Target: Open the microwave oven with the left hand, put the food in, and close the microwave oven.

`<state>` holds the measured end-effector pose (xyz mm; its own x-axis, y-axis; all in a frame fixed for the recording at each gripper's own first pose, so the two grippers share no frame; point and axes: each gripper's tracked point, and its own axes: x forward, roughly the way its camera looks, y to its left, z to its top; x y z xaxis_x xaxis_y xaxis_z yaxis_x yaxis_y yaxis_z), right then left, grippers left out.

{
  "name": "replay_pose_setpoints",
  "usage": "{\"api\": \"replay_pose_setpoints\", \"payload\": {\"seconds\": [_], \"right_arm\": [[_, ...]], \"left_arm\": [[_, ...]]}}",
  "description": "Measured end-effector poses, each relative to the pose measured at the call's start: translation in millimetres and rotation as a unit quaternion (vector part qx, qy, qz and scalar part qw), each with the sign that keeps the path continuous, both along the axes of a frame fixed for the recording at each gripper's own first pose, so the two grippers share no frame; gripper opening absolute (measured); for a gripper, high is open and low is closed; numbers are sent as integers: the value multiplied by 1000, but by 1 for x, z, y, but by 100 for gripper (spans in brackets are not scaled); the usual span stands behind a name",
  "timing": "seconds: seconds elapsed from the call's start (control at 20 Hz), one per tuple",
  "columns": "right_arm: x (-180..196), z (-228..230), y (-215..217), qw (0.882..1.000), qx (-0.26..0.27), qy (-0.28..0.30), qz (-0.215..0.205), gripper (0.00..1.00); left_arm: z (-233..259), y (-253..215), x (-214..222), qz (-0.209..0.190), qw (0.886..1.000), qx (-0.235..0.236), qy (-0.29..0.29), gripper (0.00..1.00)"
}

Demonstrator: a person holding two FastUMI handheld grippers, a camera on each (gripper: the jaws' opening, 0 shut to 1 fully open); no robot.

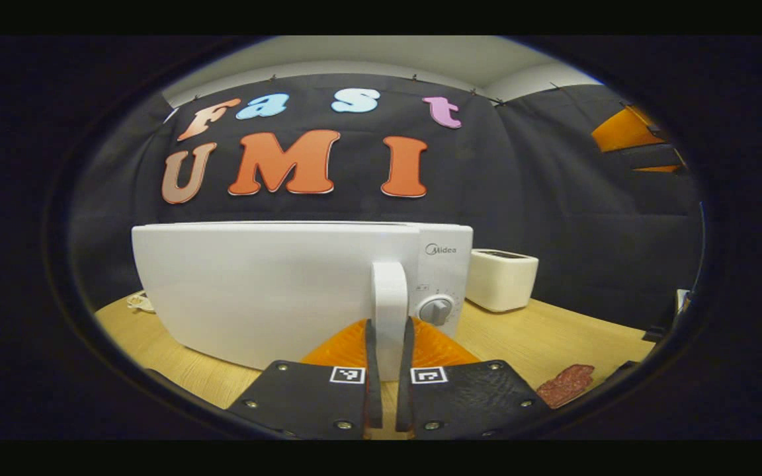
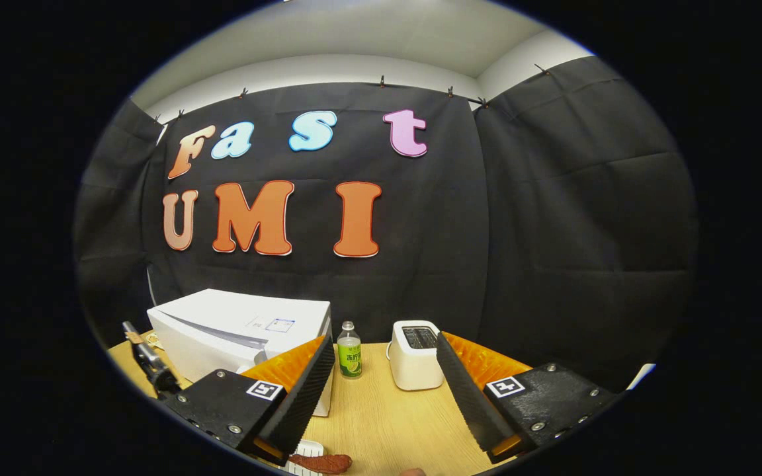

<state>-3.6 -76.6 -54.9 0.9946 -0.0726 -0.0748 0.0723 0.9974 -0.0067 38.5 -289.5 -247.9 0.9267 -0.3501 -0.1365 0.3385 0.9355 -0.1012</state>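
Note:
The white microwave [image 1: 275, 291] stands on the wooden table [image 1: 573, 334], and its door looks closed. My left gripper [image 1: 389, 325] is shut on the door's upright white handle [image 1: 389, 284], one finger pressing each side. A reddish-brown piece of food [image 1: 566, 385] lies on the table to the right. In the right gripper view the microwave [image 2: 242, 327] is at the left and the food [image 2: 320, 463] lies low in front, beside a white plate [image 2: 306, 451]. My right gripper [image 2: 384, 350] hangs open above the table with nothing between its fingers. The left gripper [image 2: 151, 365] shows dark in front of the microwave.
A white toaster [image 1: 503, 277] [image 2: 414, 354] stands right of the microwave. A small green-labelled bottle [image 2: 349, 357] stands between the two. The microwave's dial [image 1: 435, 309] sits just right of the handle. Black cloth walls close the booth behind and to the right.

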Motion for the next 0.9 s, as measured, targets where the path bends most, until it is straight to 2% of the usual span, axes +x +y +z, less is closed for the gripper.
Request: {"api": "replay_pose_setpoints", "payload": {"seconds": [0.25,0.4,0.5,0.55,0.65,0.9], "right_arm": [[-6,-5,7,1000,-5,3,10,96],[-9,-3,9,1000,-1,0,12,96],[-12,-1,12,1000,4,-4,15,96],[-13,-1,14,1000,4,-5,16,96],[-15,-1,18,1000,4,-6,19,96],[-20,-1,38,999,8,-7,36,96]], "left_arm": [[7,27,-55,-84,996,-24,7,10],[10,50,-86,-111,993,-25,13,10],[13,65,-101,-122,992,-27,18,7],[15,73,-108,-126,992,-26,17,10],[16,90,-123,-129,991,-20,14,10],[19,129,-152,-113,993,-21,22,10]]}}
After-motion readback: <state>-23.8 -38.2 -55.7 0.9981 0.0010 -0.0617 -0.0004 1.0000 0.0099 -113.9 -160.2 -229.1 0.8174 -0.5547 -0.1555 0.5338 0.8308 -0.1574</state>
